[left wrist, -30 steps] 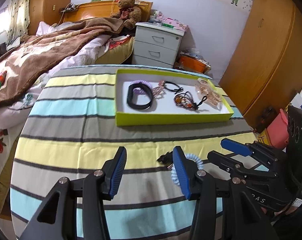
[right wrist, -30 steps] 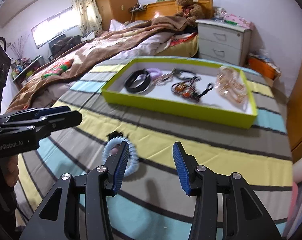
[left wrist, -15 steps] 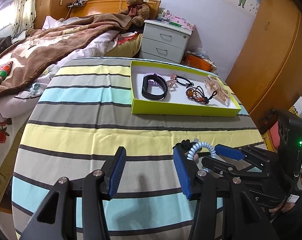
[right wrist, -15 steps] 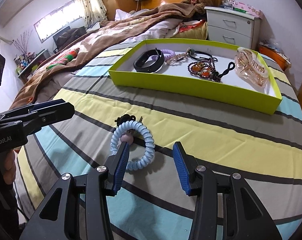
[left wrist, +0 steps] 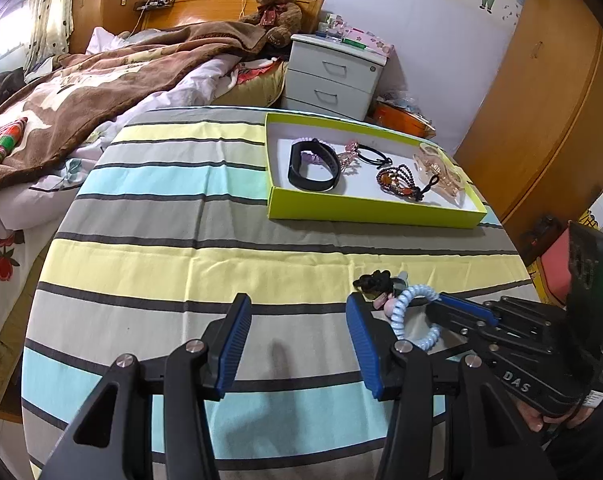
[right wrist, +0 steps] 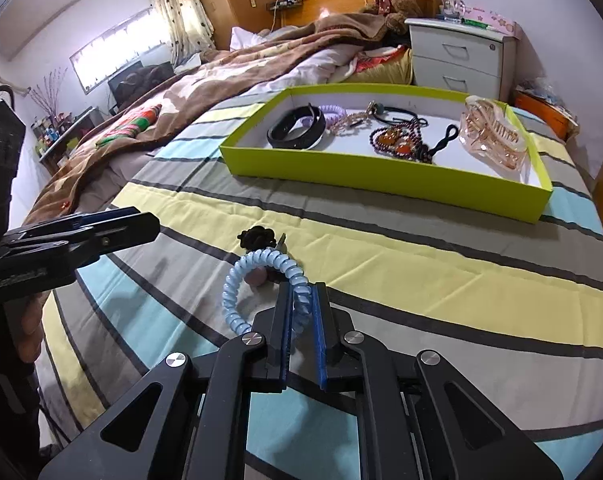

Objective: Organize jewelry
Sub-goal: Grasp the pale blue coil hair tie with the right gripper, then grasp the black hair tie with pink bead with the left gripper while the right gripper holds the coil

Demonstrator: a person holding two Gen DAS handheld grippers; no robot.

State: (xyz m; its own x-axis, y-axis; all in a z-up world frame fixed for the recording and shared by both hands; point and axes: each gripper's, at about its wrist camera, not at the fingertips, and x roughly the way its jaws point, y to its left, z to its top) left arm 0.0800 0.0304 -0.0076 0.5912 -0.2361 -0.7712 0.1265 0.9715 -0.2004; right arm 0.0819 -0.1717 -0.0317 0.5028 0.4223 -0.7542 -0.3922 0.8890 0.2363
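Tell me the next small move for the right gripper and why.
Probably lift the light blue spiral hair tie straight up off the striped cloth. The right gripper is closing its jaws on the tie's near side, with the coil between the pads. The green tray with the other pieces lies farther back. The left gripper is empty.

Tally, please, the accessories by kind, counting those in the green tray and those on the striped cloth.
Spiral hair ties: 2, blue tie and purple tie
Black wristband: 1
Claw clip: 1
Beaded bracelet: 1
Black elastic with pink charm: 1
Small black piece beside the blue tie: 1
Total: 7
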